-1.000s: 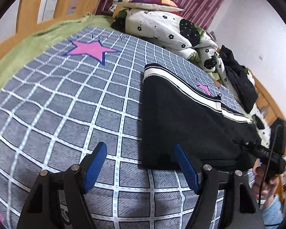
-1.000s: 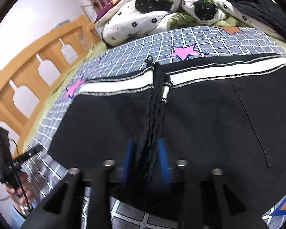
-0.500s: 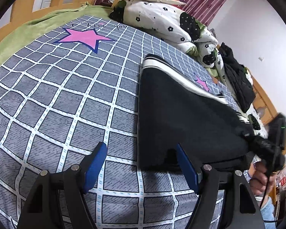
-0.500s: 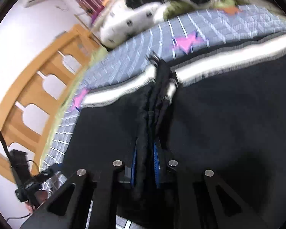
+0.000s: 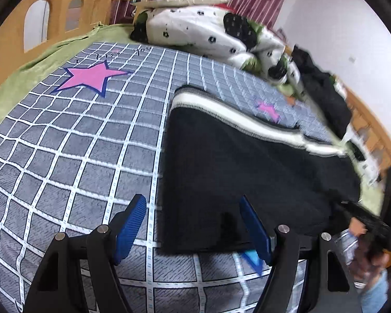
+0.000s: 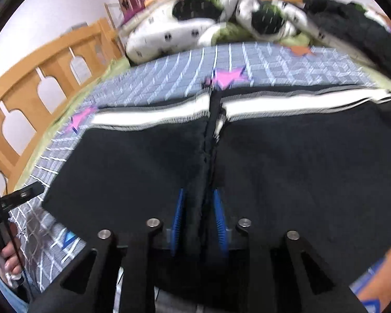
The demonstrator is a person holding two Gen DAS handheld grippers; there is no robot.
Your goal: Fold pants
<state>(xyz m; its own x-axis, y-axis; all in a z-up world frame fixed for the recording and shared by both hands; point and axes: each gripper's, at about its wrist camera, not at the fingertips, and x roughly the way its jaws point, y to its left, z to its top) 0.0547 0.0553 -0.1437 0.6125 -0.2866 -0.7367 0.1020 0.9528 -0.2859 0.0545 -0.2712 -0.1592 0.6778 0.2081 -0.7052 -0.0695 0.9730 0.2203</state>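
Note:
Black pants (image 6: 299, 169) with a white-striped waistband (image 6: 286, 104) lie flat on the grid-patterned bedsheet (image 5: 78, 143). My right gripper (image 6: 199, 219) is low over their middle. A raised ridge of black fabric runs between its blue pads, and the jaws are opening and no longer pinch it. My left gripper (image 5: 193, 224) stands wide open over the near left corner of the pants (image 5: 234, 161). Its left pad is above the sheet and its right pad above the cloth, holding nothing.
A rumpled white, black and green quilt (image 5: 200, 31) with a pillow is piled at the head of the bed. Dark clothing (image 5: 323, 94) lies at the far right. A wooden bed rail (image 6: 26, 83) borders the left side. A person's hand (image 5: 370, 255) holds the other gripper's handle.
The right jaws pinched the centre ridge of the pants half a second ago and have since spread apart. The left gripper has slid a little across the bed, still open.

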